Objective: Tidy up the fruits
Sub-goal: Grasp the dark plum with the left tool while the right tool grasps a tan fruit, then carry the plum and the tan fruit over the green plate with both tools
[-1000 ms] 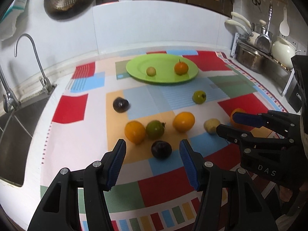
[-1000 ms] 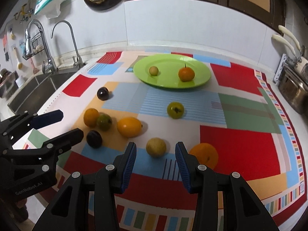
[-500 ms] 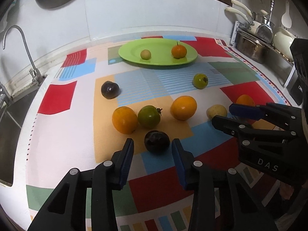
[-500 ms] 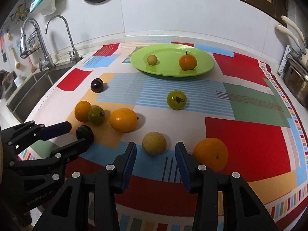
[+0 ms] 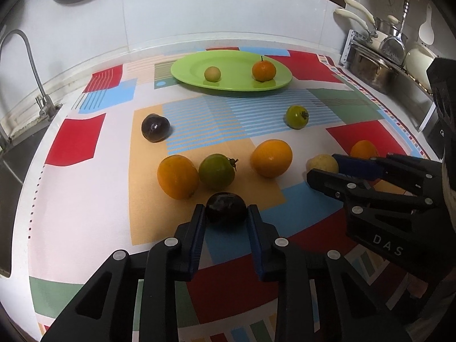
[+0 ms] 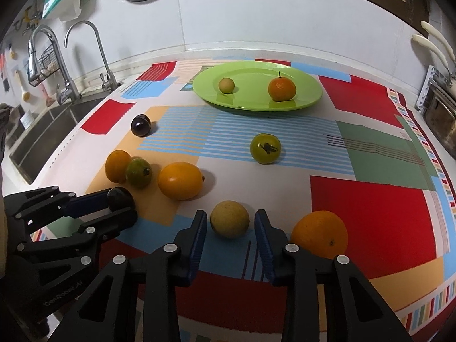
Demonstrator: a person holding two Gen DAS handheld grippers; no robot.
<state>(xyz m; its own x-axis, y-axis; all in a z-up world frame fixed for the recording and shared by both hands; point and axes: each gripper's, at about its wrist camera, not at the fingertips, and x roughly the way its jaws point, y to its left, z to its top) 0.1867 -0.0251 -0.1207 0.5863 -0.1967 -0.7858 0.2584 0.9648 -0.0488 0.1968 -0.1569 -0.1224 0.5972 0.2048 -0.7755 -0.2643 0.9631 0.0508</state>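
Two fruits already sit on the green plate (image 5: pixel 193 69) at the mat's far end; eight remain scattered nearer. The left gripper (image 5: pixel 226 218) has clamped a dark plum (image 5: pixel 226 208); the right gripper (image 6: pixel 229 222) is closing around a pale yellow fruit (image 6: pixel 229 219), pads just clear. Both stood wider a second ago.

Both grippers angle down side by side: left gripper (image 5: pixel 226 216) clamped tight, right gripper (image 6: pixel 229 222) jaws closing in.
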